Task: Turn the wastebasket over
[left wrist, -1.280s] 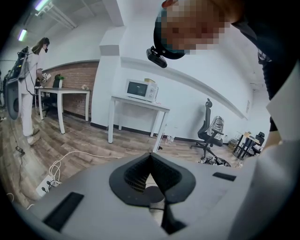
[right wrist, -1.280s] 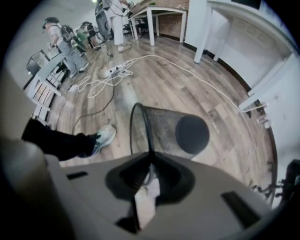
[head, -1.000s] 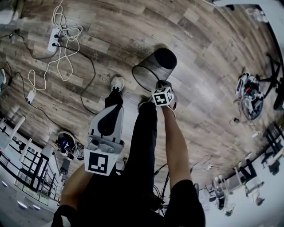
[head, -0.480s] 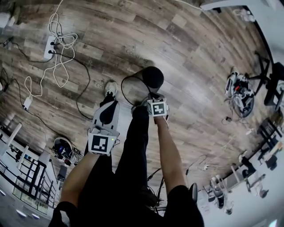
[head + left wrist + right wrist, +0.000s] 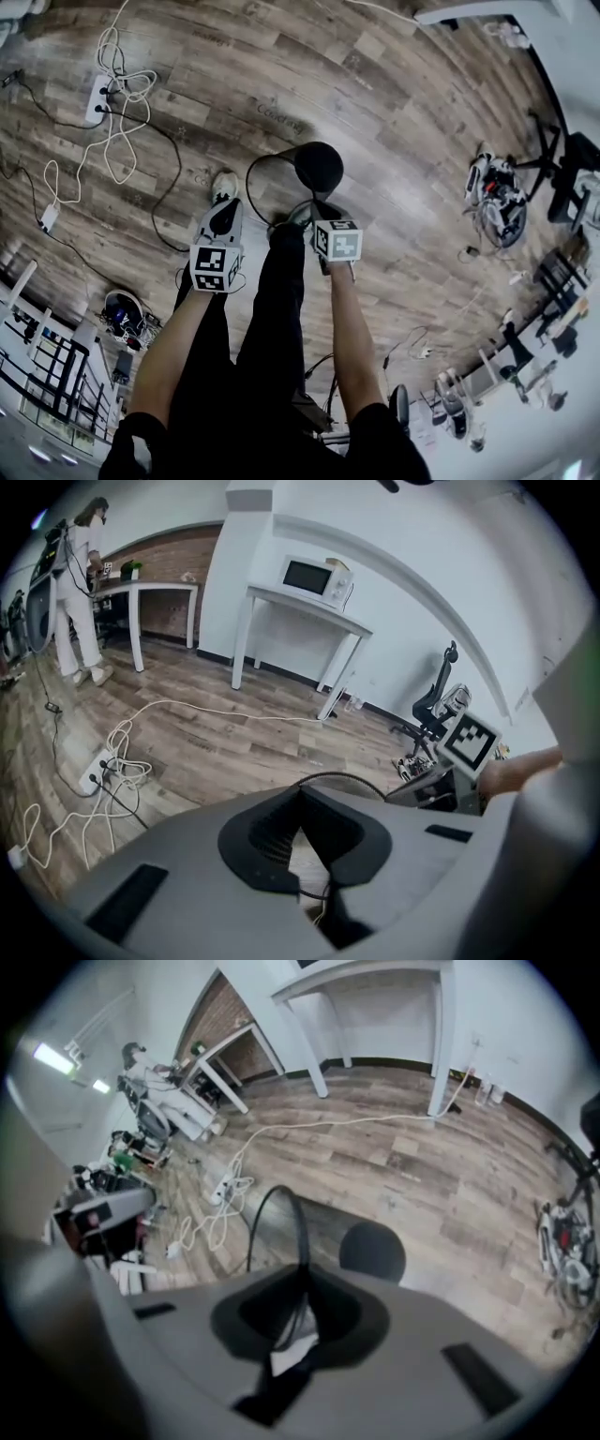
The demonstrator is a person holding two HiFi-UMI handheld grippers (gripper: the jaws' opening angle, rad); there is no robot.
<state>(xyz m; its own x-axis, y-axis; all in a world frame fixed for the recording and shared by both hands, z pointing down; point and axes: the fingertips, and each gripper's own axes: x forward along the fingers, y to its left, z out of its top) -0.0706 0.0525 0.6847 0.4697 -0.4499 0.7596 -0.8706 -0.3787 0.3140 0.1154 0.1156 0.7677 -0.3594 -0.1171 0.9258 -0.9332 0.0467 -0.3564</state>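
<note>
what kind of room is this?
Probably an office or lab: microwave on a white desk, an office chair, a power strip on the wood floor.

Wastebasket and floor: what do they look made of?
Wastebasket: likely black metal wire mesh, matte; the floor shows through its wall, and a thin solid rim rings the mouth. Floor: wood-look planks, grey-brown grain with staggered seams; real wood, laminate or vinyl cannot be told.

Even indoor light, probably from ceiling; heavy fisheye warp, dark corners; foreground soft.
</note>
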